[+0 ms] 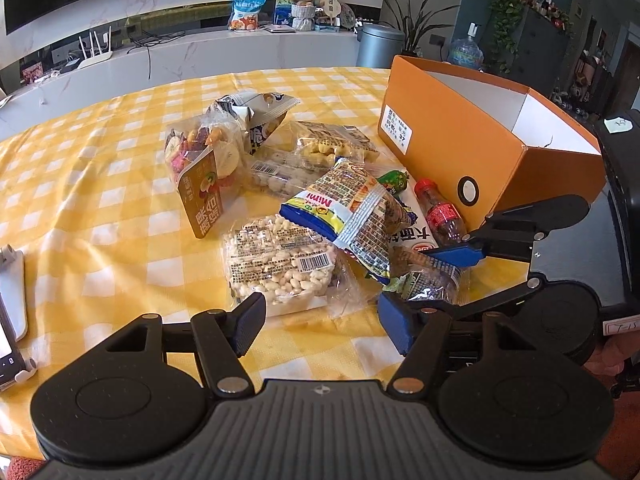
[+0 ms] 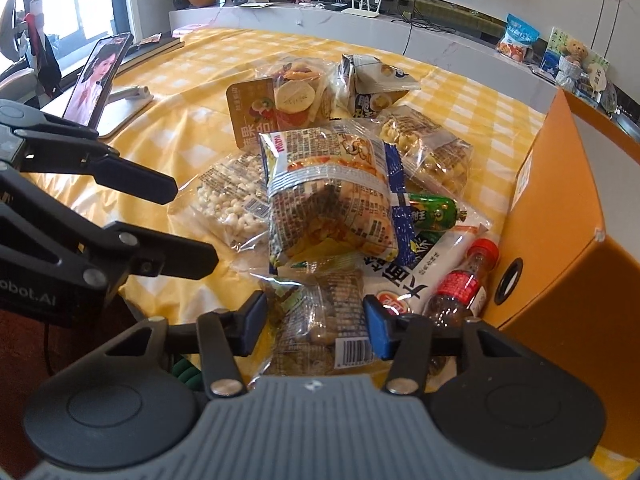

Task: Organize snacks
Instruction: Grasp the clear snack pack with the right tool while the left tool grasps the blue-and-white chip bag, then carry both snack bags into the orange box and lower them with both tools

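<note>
Snack pile sits mid-table on yellow checked cloth [image 1: 100,240], orange box [image 1: 460,152] at 2 o'clock of it. Right gripper [image 2: 316,326] wide open, its 2 fingers straddling a clear brown-snack packet [image 2: 316,320] at the pile's 6 o'clock edge; contact unclear. Left gripper [image 1: 324,326] wide open, holding nothing, hovering just short of the puffed rice pack [image 1: 276,260]. Small red-capped bottle [image 2: 464,284] lies beside the box. Phone on stand [image 2: 100,76] at 10 o'clock.

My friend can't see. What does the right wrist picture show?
The right gripper sits open around a clear snack packet at the near edge of a snack pile on a yellow checked tablecloth. An orange box stands to the right, and the left gripper is open on the left.
</note>
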Demonstrator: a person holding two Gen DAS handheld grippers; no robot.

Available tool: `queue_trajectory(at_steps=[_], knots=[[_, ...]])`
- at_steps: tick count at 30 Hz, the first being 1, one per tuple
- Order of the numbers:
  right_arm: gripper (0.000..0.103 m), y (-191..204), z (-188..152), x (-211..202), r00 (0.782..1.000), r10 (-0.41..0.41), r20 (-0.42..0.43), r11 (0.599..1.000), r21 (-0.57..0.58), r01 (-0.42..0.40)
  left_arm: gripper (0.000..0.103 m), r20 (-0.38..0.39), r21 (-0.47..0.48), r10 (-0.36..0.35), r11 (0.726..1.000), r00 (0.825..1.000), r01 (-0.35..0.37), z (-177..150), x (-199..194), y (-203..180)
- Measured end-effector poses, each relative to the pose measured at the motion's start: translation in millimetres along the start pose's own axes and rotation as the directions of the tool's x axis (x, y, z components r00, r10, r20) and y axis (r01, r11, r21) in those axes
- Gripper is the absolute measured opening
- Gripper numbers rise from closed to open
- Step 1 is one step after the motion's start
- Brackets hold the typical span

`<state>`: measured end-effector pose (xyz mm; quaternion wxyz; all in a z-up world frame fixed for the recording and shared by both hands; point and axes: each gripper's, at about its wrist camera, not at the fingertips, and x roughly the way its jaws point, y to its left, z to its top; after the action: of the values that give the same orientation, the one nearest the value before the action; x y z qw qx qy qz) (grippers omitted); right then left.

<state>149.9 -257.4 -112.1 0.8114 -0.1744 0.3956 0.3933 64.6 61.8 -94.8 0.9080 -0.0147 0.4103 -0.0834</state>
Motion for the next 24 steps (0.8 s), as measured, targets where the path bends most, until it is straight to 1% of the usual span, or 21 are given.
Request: queue_trajectory(at_steps=[3,7,10,15,18,19,21,24], knots=[[0.046,1.6,1.0,-1.5,1.000,-0.007,0.001,1.000,-0.010,0.007,0.077,0.004,-0.005,0.004,1.000,1.000,-0.004,0.9,-0.9,0.6],[0.044,-4.9,0.6,-7.1,1.000,-0.016,-0.006,1.000,0.019,0.016,0.078,0.011,-0.019,-0.002,1.000,1.000,0.002,2.0,-2.8,2.8],[0.044,-11.2,0.0,-15.0,1.000,-0.024,-0.009,0.999,0.045,0.025,0.080,0.015,-0.007,-0.007,1.000,1.000,0.007,3.3,-2.8,1.5],[0.043,-21.1,2.3,-31.8,0.999,-0.026,0.019,0.994,0.108,0.024,0.082,0.025,-0.002,-0.022,1.000,0.999,0.022,7.6,-2.0,-2.4],[0.043,-21.5,2.8,-41.3,0.997,-0.067,0.040,0.991,0.118,0.061,0.087,0.047,-0.007,-0.033,0.999,0.998,0.033,13.5,-2.7,-4.8],[0.043,-23.1,2.4,-44.7,0.996,-0.081,0.048,0.988,0.134,0.074,0.088,0.053,-0.001,-0.038,0.999,0.998,0.038,15.5,-2.5,-6.1],[0.043,-31.1,2.3,-50.7,0.994,-0.092,0.064,0.974,0.212,0.077,0.089,0.050,0.031,-0.042,0.999,0.998,0.041,18.0,0.0,-10.1],[0.043,-41.5,1.2,-56.8,0.992,-0.101,0.079,0.942,0.329,0.070,0.089,0.040,0.111,-0.019,0.994,0.999,0.015,21.2,6.6,-21.5]])
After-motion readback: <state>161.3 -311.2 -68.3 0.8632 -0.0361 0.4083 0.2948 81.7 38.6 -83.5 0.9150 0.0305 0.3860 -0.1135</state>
